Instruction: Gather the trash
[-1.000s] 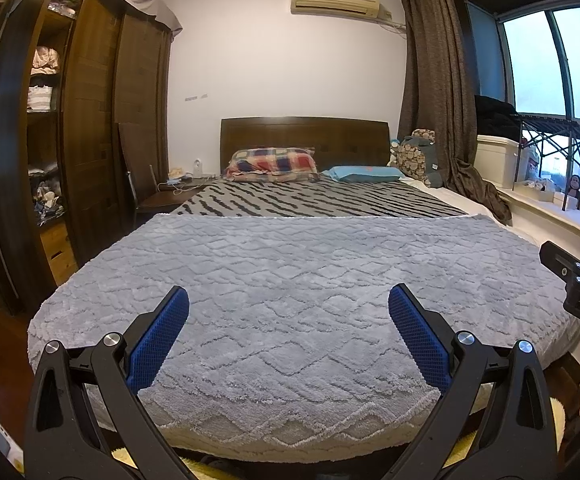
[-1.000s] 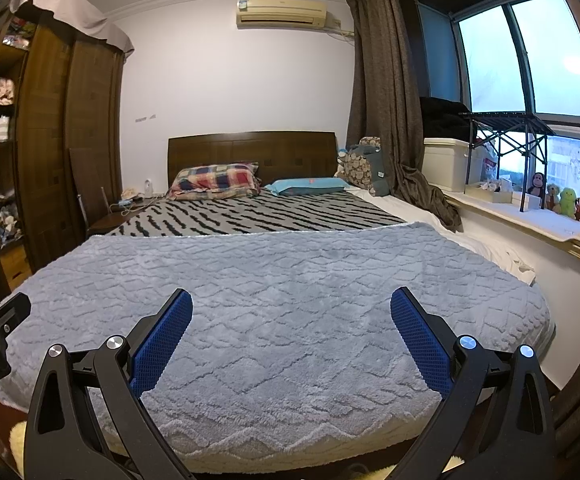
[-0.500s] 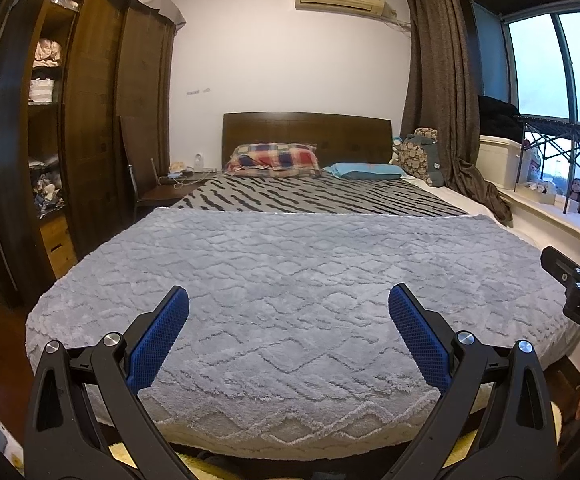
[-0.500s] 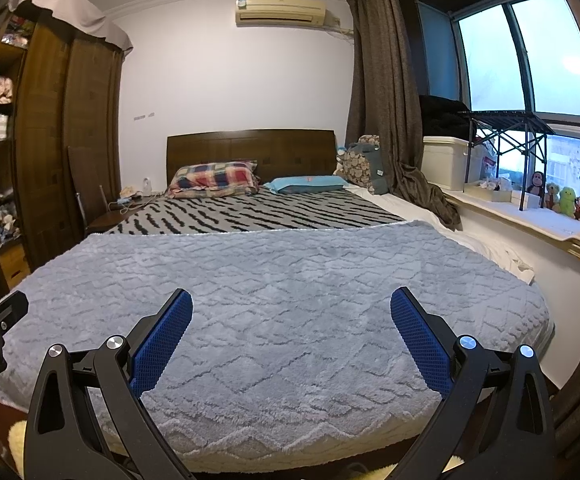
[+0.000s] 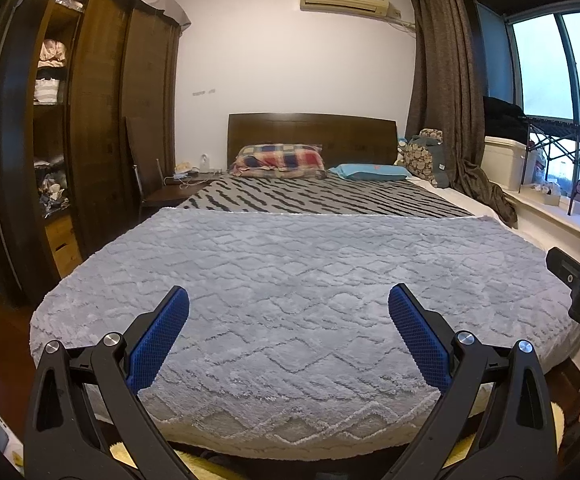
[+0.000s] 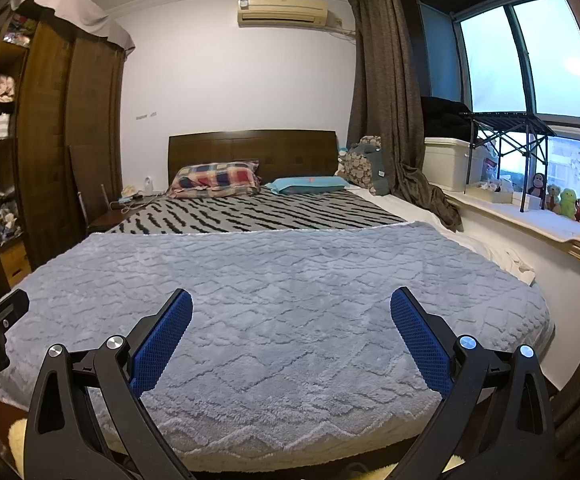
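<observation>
The left gripper (image 5: 289,292) and the right gripper (image 6: 291,294), black tongs with blue ribbed pads, both hang with their jaws wide apart and nothing between them, above the near edge of a fluffy grey blanket with a zigzag weave (image 5: 290,264) that covers the foot of the bed. Neither view shows a piece that can be told as trash (so where it lies cannot be told); the blanket's surface shows only its own pattern. Against the frames of a second ago almost nothing differs: both tongs stay spread alike, and the room sits a touch differently in each view. Beyond the blanket lie a black-and-white striped cover (image 5: 321,200) and a plaid red-and-blue pillow (image 5: 280,160) at the headboard. The dark wooden wardrobe (image 5: 94,120) stands open on the left, its shelves holding folded clothes (image 5: 48,88). By the window a white lidded plastic box (image 5: 503,164) carries a black bundle of cloth (image 5: 501,110).
</observation>
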A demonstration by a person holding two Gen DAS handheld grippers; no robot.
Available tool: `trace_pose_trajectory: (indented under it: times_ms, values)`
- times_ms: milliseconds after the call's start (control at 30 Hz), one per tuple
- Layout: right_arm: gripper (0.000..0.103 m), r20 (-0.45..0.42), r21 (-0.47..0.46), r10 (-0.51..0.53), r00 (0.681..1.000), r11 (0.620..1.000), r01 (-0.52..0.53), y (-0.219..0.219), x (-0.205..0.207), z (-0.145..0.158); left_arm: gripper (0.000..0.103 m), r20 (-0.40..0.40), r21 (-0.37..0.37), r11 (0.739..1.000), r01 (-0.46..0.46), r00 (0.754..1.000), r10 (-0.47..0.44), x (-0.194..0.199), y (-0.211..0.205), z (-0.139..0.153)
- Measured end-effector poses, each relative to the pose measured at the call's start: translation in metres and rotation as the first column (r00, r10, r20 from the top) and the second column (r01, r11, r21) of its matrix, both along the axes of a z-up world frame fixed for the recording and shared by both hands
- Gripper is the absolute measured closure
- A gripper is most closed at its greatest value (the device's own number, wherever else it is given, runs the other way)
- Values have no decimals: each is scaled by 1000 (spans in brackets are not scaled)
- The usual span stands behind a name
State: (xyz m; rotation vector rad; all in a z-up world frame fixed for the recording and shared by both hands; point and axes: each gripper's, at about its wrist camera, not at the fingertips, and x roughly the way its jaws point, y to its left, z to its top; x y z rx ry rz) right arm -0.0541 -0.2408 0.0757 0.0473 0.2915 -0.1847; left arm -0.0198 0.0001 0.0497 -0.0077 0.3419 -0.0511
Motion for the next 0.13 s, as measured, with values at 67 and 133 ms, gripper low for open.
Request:
trace_pose_trajectory:
  times_ms: [67,133]
  values:
    - [3,-1,0,-1,1000,1000,1,1,0,0,8,-1,-3,1000,-2,1000,2,0,2,-1]
    - [3,-2,0,-1,1000,1000,1,1,0,0,8,-1,0,1000,-5,1000,5,0,2,-1]
